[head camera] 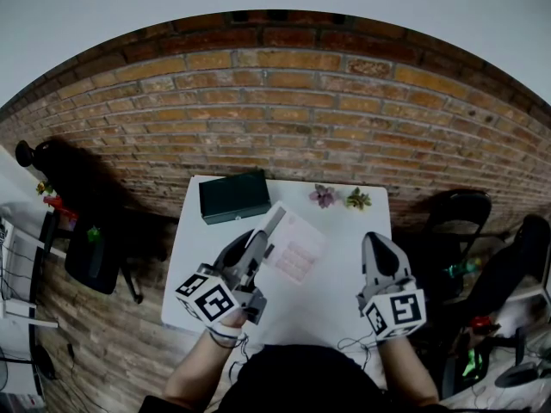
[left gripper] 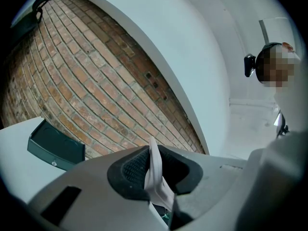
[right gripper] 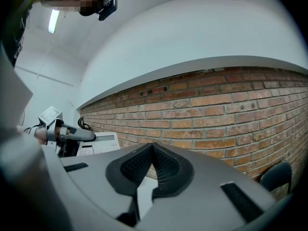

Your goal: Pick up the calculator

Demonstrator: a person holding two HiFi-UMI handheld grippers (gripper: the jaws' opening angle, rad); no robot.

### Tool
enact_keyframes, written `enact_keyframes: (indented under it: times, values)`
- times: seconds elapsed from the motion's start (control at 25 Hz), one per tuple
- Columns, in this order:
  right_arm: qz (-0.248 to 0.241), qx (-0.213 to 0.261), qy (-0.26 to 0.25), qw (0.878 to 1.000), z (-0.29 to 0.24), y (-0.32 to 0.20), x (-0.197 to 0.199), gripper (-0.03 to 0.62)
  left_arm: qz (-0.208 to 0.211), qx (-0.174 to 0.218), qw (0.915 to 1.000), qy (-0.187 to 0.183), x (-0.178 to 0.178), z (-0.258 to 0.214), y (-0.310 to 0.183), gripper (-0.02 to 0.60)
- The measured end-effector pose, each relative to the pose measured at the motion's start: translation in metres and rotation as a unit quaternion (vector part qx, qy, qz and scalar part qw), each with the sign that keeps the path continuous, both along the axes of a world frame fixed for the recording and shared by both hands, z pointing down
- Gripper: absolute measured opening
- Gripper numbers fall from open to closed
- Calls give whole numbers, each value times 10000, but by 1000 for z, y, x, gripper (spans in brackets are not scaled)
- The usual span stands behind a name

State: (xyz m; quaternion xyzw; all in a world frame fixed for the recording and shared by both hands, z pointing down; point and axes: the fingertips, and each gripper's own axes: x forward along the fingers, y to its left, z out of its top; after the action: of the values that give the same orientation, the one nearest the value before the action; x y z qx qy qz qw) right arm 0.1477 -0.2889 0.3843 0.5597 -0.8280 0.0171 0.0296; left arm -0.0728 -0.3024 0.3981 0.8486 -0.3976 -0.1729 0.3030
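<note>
A pale calculator (head camera: 295, 249) with a grey top edge is held tilted above the white table (head camera: 331, 304). My left gripper (head camera: 261, 246) is shut on its left edge. In the left gripper view the calculator (left gripper: 155, 163) shows only as a thin white edge pinched between the black pads (left gripper: 134, 170). My right gripper (head camera: 377, 244) hovers over the table's right side, shut, with nothing between its pads (right gripper: 168, 166). From the right gripper view the calculator (right gripper: 98, 143) shows at the left, with the left gripper's fingers (right gripper: 72, 134) on it.
A dark green box (head camera: 234, 196) lies at the table's far left corner. Two small succulents (head camera: 323, 196) (head camera: 358, 200) stand at the far edge by the brick wall (head camera: 284, 119). A black chair (head camera: 461, 209) is at the right, a black bag (head camera: 90, 252) at the left.
</note>
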Motion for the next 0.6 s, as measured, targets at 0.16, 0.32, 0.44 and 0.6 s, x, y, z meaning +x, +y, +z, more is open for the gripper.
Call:
enact_keyframes:
  times: [0.16, 0.32, 0.44, 0.6]
  values:
    - [2, 12, 14, 10000, -2, 2, -1, 5, 9, -12, 10000, 4, 0, 0, 2, 49]
    - [8, 9, 20, 10000, -3, 2, -1, 5, 7, -11, 10000, -10, 0, -2, 3, 49]
    - [11, 14, 21, 10000, -3, 3, -1, 5, 16, 9, 10000, -57, 0, -2, 4, 49]
    - [-32, 40, 51, 10000, -3, 6, -3, 5, 38, 20, 10000, -57, 0, -1, 6, 49]
